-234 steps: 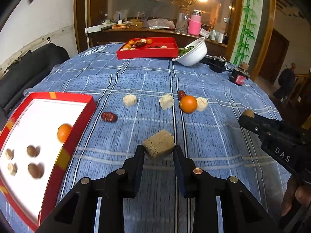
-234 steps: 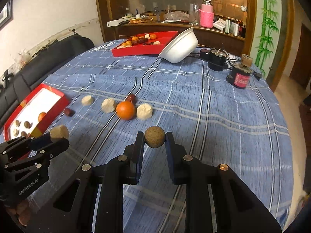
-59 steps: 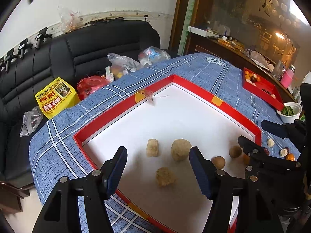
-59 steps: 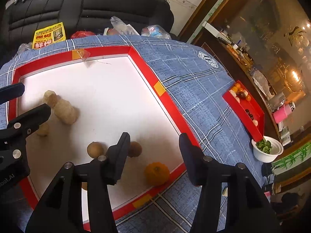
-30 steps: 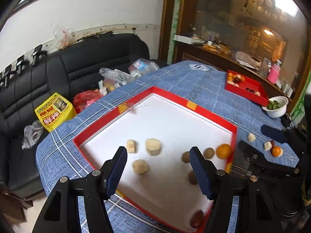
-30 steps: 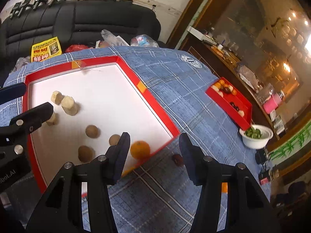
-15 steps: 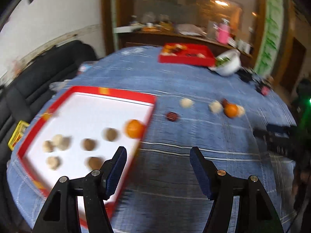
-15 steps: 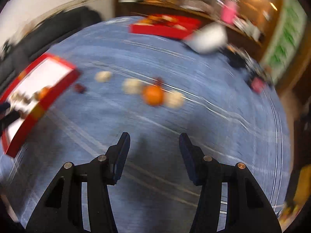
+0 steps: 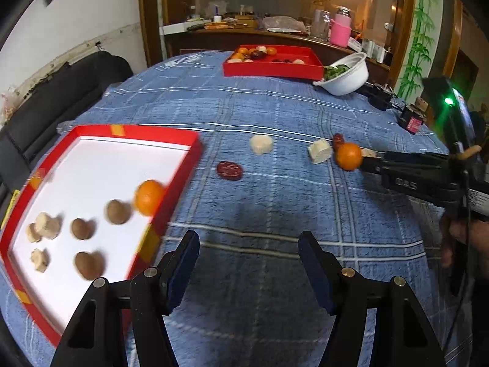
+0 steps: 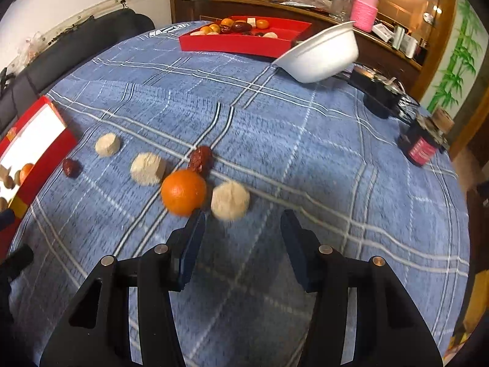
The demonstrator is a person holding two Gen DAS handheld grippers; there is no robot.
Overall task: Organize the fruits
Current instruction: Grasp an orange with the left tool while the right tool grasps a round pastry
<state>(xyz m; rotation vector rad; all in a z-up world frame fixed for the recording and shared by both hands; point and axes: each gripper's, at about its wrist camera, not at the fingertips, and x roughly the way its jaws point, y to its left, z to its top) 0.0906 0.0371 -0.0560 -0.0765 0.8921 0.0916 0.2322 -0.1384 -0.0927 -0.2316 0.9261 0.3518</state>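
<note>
Fruits lie loose in a short row on the blue checked cloth of the table [image 10: 305,153]: a round orange tangerine [image 10: 183,192], a dark red wrinkled date [image 10: 200,158] touching it from behind, a pale beige round piece [image 10: 229,200] just beside it on the right, and a pale beige cut chunk [image 10: 147,168] on its left. Further left are a second pale round piece [image 10: 107,144] and a second dark red date [image 10: 71,167], which lies near the red cardboard tray with white bottom [image 9: 171,136].

In this tray I see one orange tangerine [image 9: 149,197] against the right wall, three brown round fruits [image 9: 117,211] and some pale beige chunks [image 9: 45,227] at the left end.

My right gripper [image 10: 241,229] points down at the table just in front of the loose tangerine and the pale round piece. Its fingers [image 10: 191,238] are apart and closing, and nothing is between them; the left finger tip is very near the tangerine, but I cannot tell if it touches.

My left gripper [image 9: 249,263] hangs over bare cloth beside the tray's right wall. Its fingers [image 9: 180,263] are wide apart and hold nothing.

At the far side of the table stand a second red tray with mixed fruits [image 9: 272,68] and a tilted white bowl with green leaves [image 9: 347,75].
</note>
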